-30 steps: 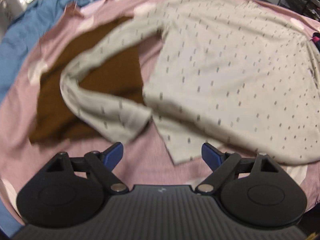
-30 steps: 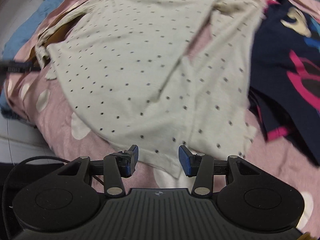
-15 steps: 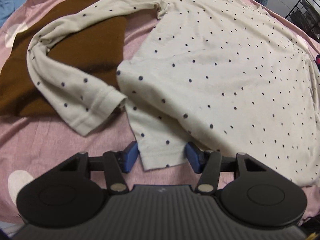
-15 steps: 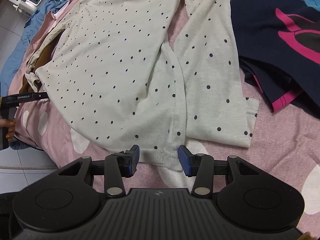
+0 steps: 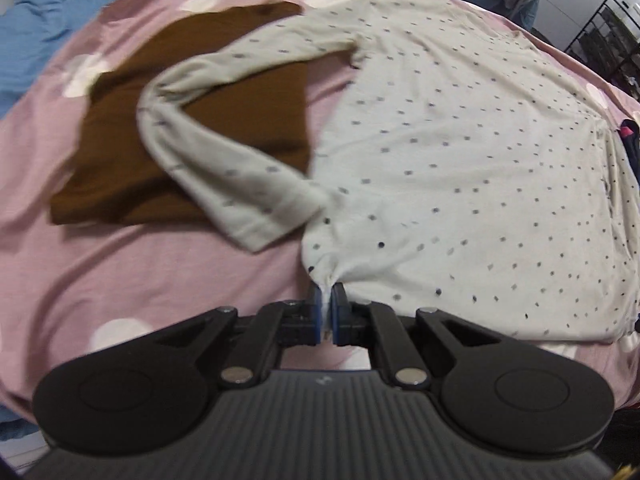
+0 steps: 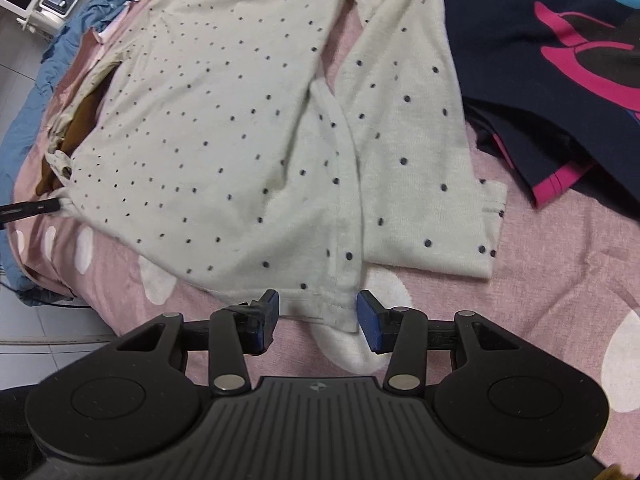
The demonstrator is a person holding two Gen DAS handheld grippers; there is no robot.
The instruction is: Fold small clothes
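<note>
Two grippers at dotted shirt [image 5: 460, 152] hem: left gripper [image 5: 328, 308] clamped on corner; right gripper [image 6: 318, 314] jaws apart, straddling hem.

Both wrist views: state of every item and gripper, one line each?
left gripper: shut on the dotted top's hem corner.
right gripper: open, fingers either side of the hem's other corner, not clamped.
dotted top: spread flat, unfolded, one sleeve draped over the brown garment.
brown garment: folded, lying beside the top, partly under its sleeve.
navy printed garment: lying crumpled, beside the top's other sleeve.
</note>
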